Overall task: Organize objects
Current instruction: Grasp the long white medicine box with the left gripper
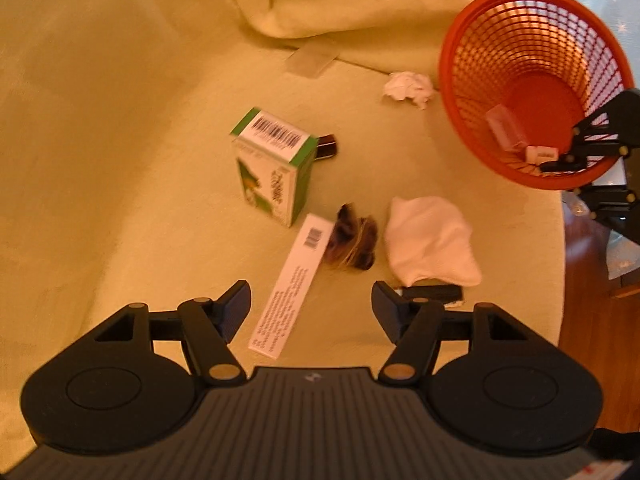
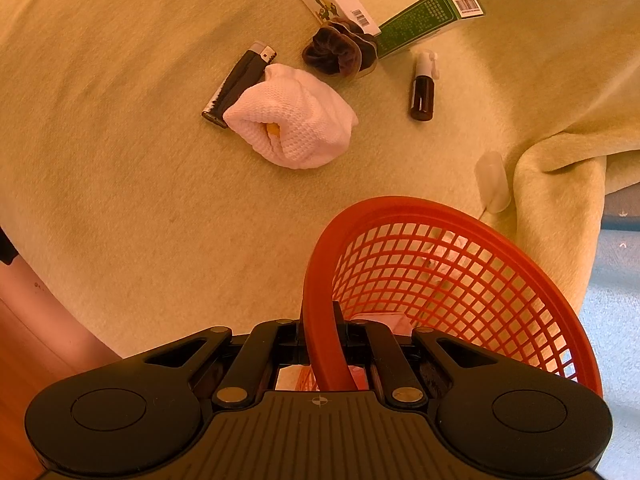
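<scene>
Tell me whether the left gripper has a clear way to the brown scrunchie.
Probably yes. The left gripper is open and empty, and the brown scrunchie lies just ahead of its fingers. The long white box touches the scrunchie on one side, the white cloth sits close on the other.

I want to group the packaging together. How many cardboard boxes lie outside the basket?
2: the green box stands mid-blanket; the long white box lies flat beside the brown scrunchie. None seems hidden.
</scene>
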`<state>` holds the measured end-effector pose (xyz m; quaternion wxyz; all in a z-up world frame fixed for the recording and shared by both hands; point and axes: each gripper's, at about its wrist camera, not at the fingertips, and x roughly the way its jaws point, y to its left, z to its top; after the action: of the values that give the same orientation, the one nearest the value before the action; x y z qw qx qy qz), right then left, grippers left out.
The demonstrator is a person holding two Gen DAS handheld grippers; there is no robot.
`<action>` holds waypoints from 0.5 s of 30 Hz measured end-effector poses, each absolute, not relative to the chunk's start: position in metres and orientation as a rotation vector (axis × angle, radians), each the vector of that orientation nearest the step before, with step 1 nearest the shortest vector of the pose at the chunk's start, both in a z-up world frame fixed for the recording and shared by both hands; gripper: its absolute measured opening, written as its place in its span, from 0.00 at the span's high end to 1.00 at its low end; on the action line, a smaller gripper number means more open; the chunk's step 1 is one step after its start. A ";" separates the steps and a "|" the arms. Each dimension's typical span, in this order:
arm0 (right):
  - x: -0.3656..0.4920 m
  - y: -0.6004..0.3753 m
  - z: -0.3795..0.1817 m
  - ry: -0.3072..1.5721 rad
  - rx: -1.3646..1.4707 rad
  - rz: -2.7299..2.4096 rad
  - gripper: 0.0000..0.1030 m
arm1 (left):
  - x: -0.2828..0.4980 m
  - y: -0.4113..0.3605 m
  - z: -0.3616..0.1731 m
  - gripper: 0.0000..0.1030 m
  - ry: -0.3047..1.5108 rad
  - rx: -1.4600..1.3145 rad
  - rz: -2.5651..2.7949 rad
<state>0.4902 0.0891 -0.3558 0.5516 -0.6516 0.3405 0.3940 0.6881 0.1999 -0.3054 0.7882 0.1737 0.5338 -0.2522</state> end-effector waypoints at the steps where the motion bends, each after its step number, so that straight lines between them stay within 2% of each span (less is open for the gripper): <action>1: 0.490 0.089 -0.356 0.807 -1.541 0.931 0.98 | 0.688 0.202 -0.308 0.40 1.148 0.378 -0.540; 15: 0.491 0.091 -0.358 0.805 -1.550 0.932 0.98 | 0.700 0.210 -0.347 0.41 1.180 0.440 -0.535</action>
<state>0.4908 0.0915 -0.3581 0.5488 -0.6546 0.3400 0.3934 0.6996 0.2101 -0.3472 0.7749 0.2034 0.5451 -0.2472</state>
